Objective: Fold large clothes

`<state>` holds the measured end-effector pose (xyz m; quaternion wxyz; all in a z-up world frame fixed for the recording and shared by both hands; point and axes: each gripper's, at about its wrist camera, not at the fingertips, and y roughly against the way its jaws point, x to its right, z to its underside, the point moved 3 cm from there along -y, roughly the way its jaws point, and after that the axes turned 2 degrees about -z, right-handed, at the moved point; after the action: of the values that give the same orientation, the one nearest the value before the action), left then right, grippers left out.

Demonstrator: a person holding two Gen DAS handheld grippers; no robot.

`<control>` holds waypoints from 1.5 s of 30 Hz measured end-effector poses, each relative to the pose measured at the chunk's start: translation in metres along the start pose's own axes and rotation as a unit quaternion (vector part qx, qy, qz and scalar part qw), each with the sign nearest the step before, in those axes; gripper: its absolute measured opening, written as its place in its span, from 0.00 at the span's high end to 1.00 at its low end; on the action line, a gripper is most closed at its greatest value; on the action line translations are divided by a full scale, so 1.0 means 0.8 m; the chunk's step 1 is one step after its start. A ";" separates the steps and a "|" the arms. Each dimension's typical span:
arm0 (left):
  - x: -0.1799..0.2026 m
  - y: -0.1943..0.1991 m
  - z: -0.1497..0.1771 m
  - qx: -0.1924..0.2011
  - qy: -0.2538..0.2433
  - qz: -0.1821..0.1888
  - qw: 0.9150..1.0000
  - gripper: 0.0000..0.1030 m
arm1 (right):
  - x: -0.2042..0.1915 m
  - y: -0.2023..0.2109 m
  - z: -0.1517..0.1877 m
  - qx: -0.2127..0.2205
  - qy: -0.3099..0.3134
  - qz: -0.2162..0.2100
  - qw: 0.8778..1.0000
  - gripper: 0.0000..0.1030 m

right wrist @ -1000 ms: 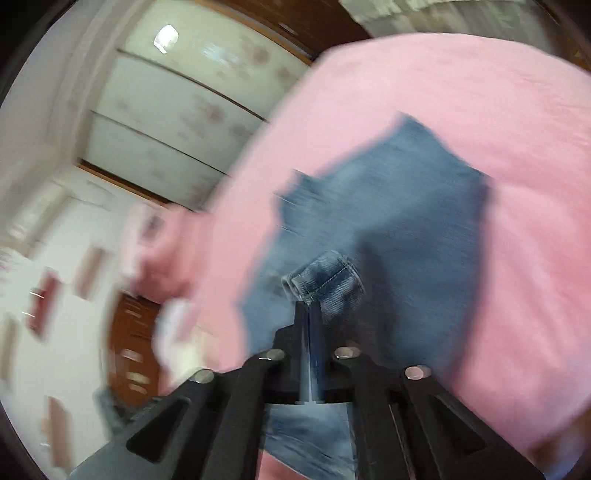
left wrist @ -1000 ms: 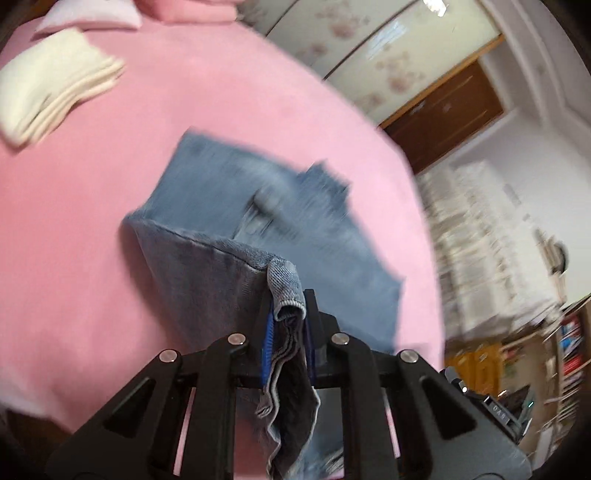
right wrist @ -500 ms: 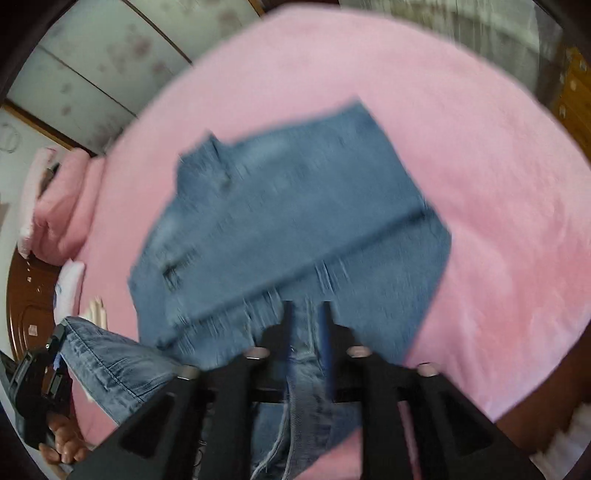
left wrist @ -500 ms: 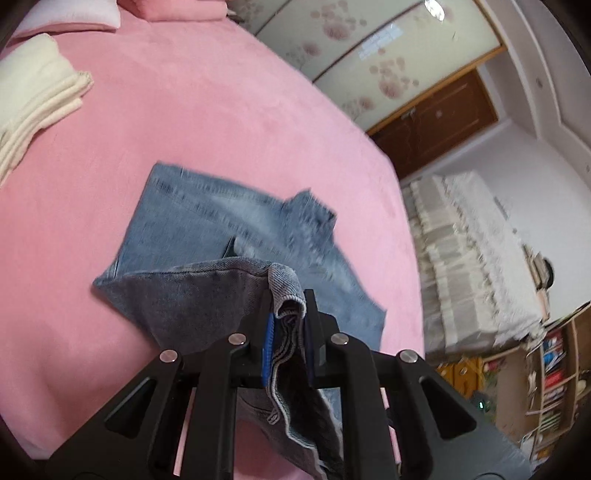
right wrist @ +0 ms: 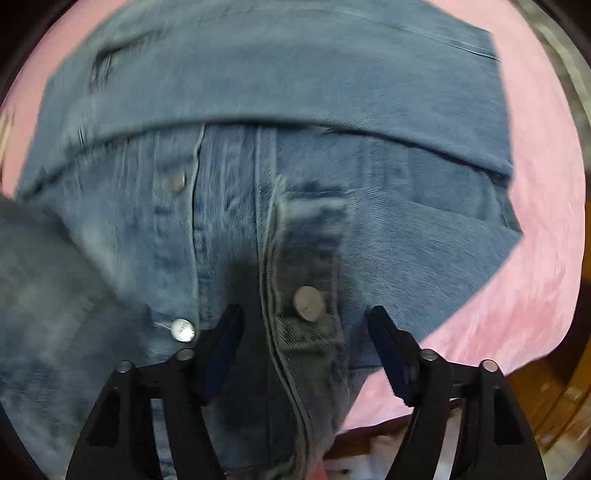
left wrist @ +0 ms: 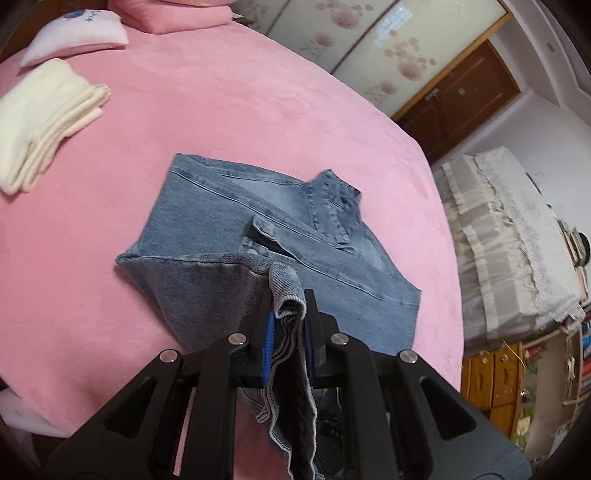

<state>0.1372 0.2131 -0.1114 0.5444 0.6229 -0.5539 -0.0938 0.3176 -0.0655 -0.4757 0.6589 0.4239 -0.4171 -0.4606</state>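
A blue denim jacket [left wrist: 266,225] lies partly folded on the pink bed [left wrist: 221,110], collar toward the far right. My left gripper [left wrist: 288,314] is shut on a denim edge and holds it lifted above the near side of the jacket. In the right wrist view the jacket [right wrist: 295,110] fills the frame, blurred, with its button placket [right wrist: 308,304] between the fingers. My right gripper [right wrist: 306,328] is open, low over the denim, holding nothing.
A folded cream garment [left wrist: 44,118] lies at the far left of the bed. Pink pillows [left wrist: 77,33] sit at the head. A covered bed or sofa [left wrist: 509,240] and wooden doors [left wrist: 461,99] stand to the right. The bed's edge [right wrist: 461,369] is close.
My right gripper has opened and let go of the denim, then dropped close to the jacket front. My left gripper keeps its hold and has shifted only slightly.
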 end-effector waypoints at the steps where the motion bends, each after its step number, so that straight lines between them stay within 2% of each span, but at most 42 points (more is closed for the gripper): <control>1: -0.001 0.000 0.000 0.002 0.004 -0.005 1.000 0.90 | 0.002 -0.001 -0.002 0.007 0.006 0.009 1.000 0.69; 2: -0.001 0.000 -0.001 0.003 0.006 -0.009 1.000 0.90 | 0.007 0.000 -0.004 0.011 0.006 0.010 1.000 0.75; 5: 0.001 0.004 -0.004 0.008 0.005 -0.032 0.999 0.90 | 0.039 0.017 -0.005 0.013 -0.013 -0.062 0.998 0.80; 7: 0.001 0.009 -0.012 0.012 0.023 -0.046 0.999 0.90 | 0.074 0.041 -0.006 0.021 -0.035 -0.104 0.994 0.81; 8: 0.000 0.014 -0.020 0.019 0.042 -0.042 0.998 0.90 | 0.089 0.054 -0.007 0.030 -0.047 -0.124 0.991 0.81; 10: -0.004 0.026 -0.038 0.049 0.079 -0.038 0.995 0.90 | 0.137 0.093 -0.012 0.062 -0.082 -0.173 0.980 0.81; 13: -0.005 0.041 -0.072 0.097 0.098 -0.042 0.989 0.91 | 0.205 0.143 -0.026 0.110 -0.121 -0.197 0.967 0.83; 16: 0.001 0.042 -0.106 0.134 0.091 -0.044 0.986 0.92 | 0.264 0.193 -0.051 0.167 -0.174 -0.227 0.944 0.83; 21: 0.026 0.012 -0.159 0.160 0.048 -0.057 0.984 0.92 | 0.304 0.260 -0.116 0.252 -0.224 -0.280 0.899 0.83; 23: 0.030 -0.009 -0.180 0.157 0.045 -0.063 0.985 0.92 | 0.304 0.272 -0.146 0.281 -0.235 -0.277 0.888 0.83; 25: 0.030 -0.037 -0.202 0.148 0.047 -0.066 0.986 0.92 | 0.304 0.275 -0.177 0.298 -0.253 -0.260 0.883 0.83; 28: 0.030 -0.088 -0.230 0.131 0.039 -0.073 0.988 0.92 | 0.316 0.264 -0.220 0.299 -0.293 -0.257 0.871 0.83; 31: 0.029 -0.133 -0.249 0.110 0.023 -0.092 0.989 0.92 | 0.324 0.246 -0.255 0.301 -0.324 -0.236 0.866 0.82; 35: 0.012 -0.209 -0.274 0.062 0.033 -0.124 0.990 0.89 | 0.327 0.207 -0.290 0.292 -0.376 -0.215 0.853 0.76; 37: 0.003 -0.227 -0.282 0.056 0.034 -0.148 0.987 0.89 | 0.323 0.189 -0.313 0.274 -0.390 -0.211 0.853 0.71; 39: 0.005 -0.239 -0.292 0.055 0.007 -0.163 0.985 0.78 | 0.316 0.185 -0.323 0.275 -0.386 -0.202 0.857 0.62; 40: 0.008 -0.241 -0.294 0.055 -0.005 -0.165 0.985 0.74 | 0.307 0.188 -0.324 0.286 -0.375 -0.183 0.863 0.56; 41: 0.011 -0.243 -0.293 0.055 -0.016 -0.163 0.985 0.62 | 0.295 0.191 -0.321 0.301 -0.360 -0.160 0.868 0.55; 42: 0.017 -0.244 -0.290 0.052 -0.028 -0.157 0.986 0.55 | 0.290 0.196 -0.320 0.314 -0.349 -0.142 0.871 0.55; 44: 0.028 -0.250 -0.276 0.027 -0.054 -0.127 0.990 0.54 | 0.282 0.216 -0.320 0.341 -0.314 -0.105 0.880 0.54; 45: 0.034 -0.254 -0.269 0.011 -0.063 -0.112 0.992 0.54 | 0.276 0.223 -0.319 0.347 -0.298 -0.103 0.883 0.54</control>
<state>0.4214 0.2733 -0.1734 0.4880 0.6794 -0.5151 -0.1870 0.6533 -0.1945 -0.3470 0.2629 0.5085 -0.6811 -0.4566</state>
